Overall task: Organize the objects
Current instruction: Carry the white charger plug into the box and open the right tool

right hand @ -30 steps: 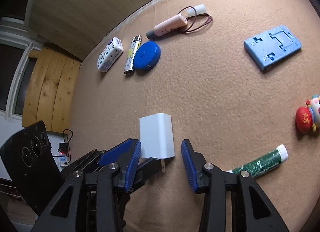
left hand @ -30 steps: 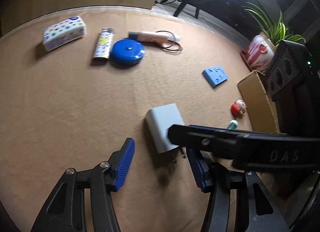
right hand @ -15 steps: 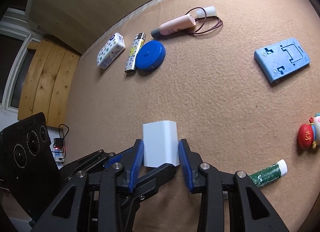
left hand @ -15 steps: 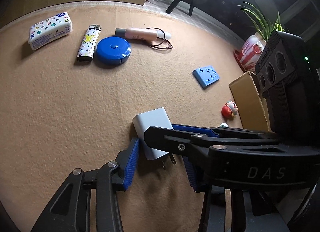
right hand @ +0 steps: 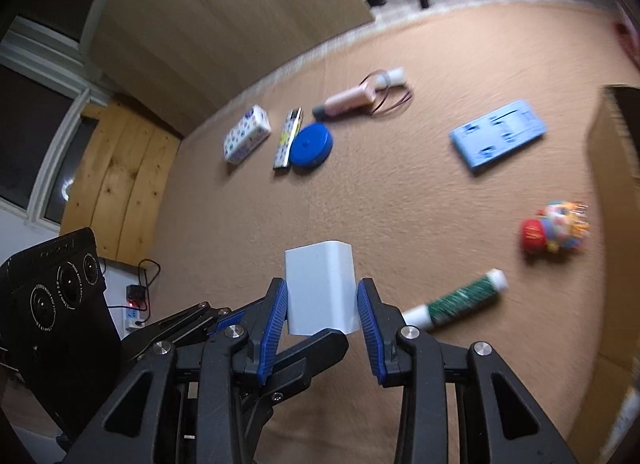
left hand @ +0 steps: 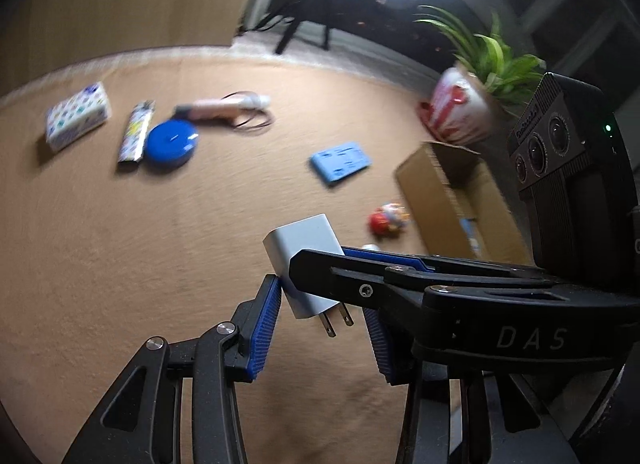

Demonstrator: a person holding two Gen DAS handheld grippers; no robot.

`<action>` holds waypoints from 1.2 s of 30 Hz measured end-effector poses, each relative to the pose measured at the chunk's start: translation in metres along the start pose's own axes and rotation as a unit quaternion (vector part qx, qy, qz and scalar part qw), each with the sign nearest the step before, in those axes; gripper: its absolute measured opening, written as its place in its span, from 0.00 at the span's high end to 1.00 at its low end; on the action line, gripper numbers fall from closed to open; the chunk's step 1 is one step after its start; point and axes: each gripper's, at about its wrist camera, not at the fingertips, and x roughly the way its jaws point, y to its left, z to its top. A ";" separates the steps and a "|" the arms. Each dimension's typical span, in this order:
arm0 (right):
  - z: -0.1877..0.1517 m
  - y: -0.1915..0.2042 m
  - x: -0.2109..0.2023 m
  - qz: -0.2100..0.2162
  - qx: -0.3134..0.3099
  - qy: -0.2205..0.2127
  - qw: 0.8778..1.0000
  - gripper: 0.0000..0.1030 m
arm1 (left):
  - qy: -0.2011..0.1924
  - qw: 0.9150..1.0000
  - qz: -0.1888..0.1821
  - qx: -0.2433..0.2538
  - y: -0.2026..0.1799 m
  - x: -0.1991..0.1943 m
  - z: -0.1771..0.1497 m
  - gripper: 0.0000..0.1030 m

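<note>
Charger (left hand: 304, 260), white, hangs above the mat (left hand: 120, 244) in the left wrist view, prongs toward the camera. The right gripper (left hand: 320, 268) crosses in from the right and clamps it; its near finger hides part of the charger body. The left gripper (left hand: 320, 328) has its jaws spread wide, one pad (left hand: 264, 328) touching or just beside the charger's edge; which, I cannot tell. Background is motion-blurred: box (left hand: 452, 200), partly hidden behind the right gripper; toy (left hand: 388, 218).

Right wrist view: right gripper (right hand: 322, 316) is clenched on the charger (right hand: 320, 284), pads on both sides. The charger's prongs are hidden. A left gripper finger (right hand: 312, 352) lies beneath. Tube (right hand: 456, 298) lies on the mat; box (right hand: 612, 192) is cut off at the frame edge.
</note>
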 end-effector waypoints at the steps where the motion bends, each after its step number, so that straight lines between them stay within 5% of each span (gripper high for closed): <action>1: -0.002 -0.002 -0.008 -0.002 0.002 -0.008 1.000 0.68 | -0.002 1.000 -0.003 0.008 -0.009 -0.001 0.001 0.56; 22: -0.073 -0.126 -0.154 -0.068 0.120 -0.131 0.982 0.68 | 0.042 0.982 -0.098 0.154 -0.202 0.057 -0.015 0.57; 33: -0.087 -0.154 -0.171 -0.081 0.143 -0.148 0.975 0.67 | 0.061 0.976 -0.106 0.181 -0.238 0.084 -0.022 0.56; 35: -0.088 -0.154 -0.173 -0.100 0.143 -0.154 0.973 0.61 | 0.064 0.977 -0.101 0.179 -0.238 0.085 -0.021 0.40; 36: -0.089 -0.155 -0.174 -0.115 0.147 -0.156 0.970 0.47 | 0.062 0.978 -0.096 0.176 -0.237 0.084 -0.020 0.27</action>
